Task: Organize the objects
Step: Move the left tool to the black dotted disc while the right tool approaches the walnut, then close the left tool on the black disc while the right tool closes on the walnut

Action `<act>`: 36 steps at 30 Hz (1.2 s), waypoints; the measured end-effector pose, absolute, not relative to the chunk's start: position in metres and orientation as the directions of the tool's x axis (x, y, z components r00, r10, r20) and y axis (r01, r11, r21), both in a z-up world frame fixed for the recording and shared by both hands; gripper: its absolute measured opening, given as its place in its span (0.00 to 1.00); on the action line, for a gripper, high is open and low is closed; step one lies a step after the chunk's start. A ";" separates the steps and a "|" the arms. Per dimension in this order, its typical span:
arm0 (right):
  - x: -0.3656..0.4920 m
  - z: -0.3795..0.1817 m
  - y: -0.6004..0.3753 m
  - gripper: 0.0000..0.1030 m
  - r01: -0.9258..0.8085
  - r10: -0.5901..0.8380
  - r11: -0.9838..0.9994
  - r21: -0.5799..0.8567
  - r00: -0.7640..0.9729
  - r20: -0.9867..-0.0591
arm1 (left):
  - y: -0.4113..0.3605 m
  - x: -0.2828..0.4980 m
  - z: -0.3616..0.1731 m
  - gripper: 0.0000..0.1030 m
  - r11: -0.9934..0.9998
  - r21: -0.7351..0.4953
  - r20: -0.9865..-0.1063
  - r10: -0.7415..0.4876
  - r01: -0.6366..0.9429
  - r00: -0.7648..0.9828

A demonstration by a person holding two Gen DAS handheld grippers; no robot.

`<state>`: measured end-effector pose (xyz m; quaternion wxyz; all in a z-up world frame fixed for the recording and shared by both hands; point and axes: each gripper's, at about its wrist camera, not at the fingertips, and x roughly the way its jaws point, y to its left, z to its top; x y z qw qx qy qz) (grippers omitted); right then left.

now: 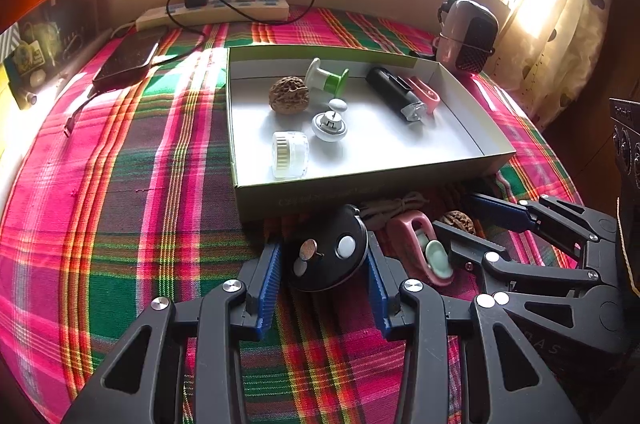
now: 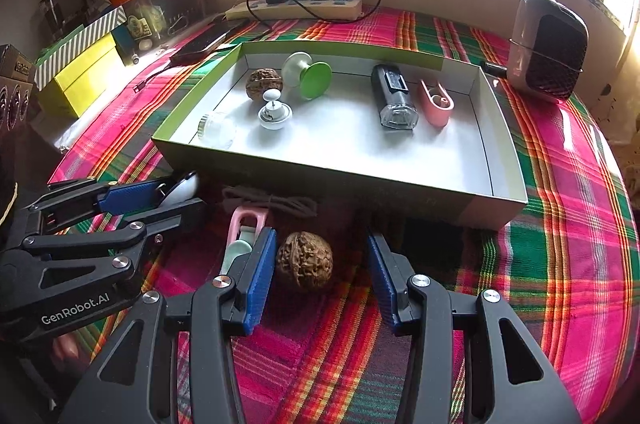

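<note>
Lying between the parted right hand-held gripper — walnut, touching its left pad only.

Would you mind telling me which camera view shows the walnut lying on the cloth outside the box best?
The right wrist view: the walnut lies whole and unobstructed between the right tool fingers, which stand open around it. In the left wrist view the walnut is only a partly hidden brown lump behind that tool's near finger.
</note>
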<state>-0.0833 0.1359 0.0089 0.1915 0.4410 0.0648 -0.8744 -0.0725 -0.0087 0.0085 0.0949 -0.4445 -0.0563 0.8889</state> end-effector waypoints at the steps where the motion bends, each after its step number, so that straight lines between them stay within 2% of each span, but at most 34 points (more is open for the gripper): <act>1: -0.083 0.009 0.137 0.45 0.390 -0.277 -0.919 0.057 -0.537 -0.797 | -0.009 -0.073 0.008 0.36 -0.976 -0.183 -0.780 0.218 -0.119 -0.587; 14: -0.078 0.005 0.136 0.45 0.388 -0.229 -0.922 -0.005 -0.556 -0.799 | -0.009 -0.073 0.009 0.36 -0.976 -0.181 -0.780 0.217 -0.120 -0.587; 21: -0.077 0.005 0.138 0.45 0.387 -0.227 -0.922 -0.008 -0.557 -0.799 | -0.010 -0.073 0.009 0.29 -0.978 -0.176 -0.780 0.209 -0.115 -0.590; 24: -0.077 0.005 0.138 0.45 0.389 -0.229 -0.921 -0.007 -0.557 -0.798 | -0.011 -0.073 0.008 0.29 -0.977 -0.178 -0.779 0.212 -0.116 -0.590; 26: -0.076 0.005 0.138 0.42 0.391 -0.232 -0.920 -0.005 -0.557 -0.798 | -0.010 -0.073 0.008 0.29 -0.978 -0.171 -0.779 0.207 -0.118 -0.591; 28: -0.076 0.006 0.139 0.35 0.391 -0.233 -0.920 -0.005 -0.558 -0.797 | -0.010 -0.073 0.008 0.29 -0.978 -0.172 -0.779 0.208 -0.117 -0.592; 30: -0.076 0.006 0.139 0.34 0.391 -0.235 -0.920 -0.003 -0.557 -0.796 | -0.010 -0.072 0.008 0.29 -0.978 -0.173 -0.779 0.209 -0.117 -0.592; 32: -0.076 0.006 0.139 0.29 0.387 -0.233 -0.922 -0.002 -0.560 -0.795 | -0.010 -0.072 0.008 0.29 -0.978 -0.171 -0.778 0.208 -0.117 -0.592; 36: -0.075 0.006 0.140 0.29 0.384 -0.233 -0.923 -0.001 -0.562 -0.794 | -0.010 -0.072 0.008 0.29 -0.978 -0.170 -0.778 0.207 -0.119 -0.593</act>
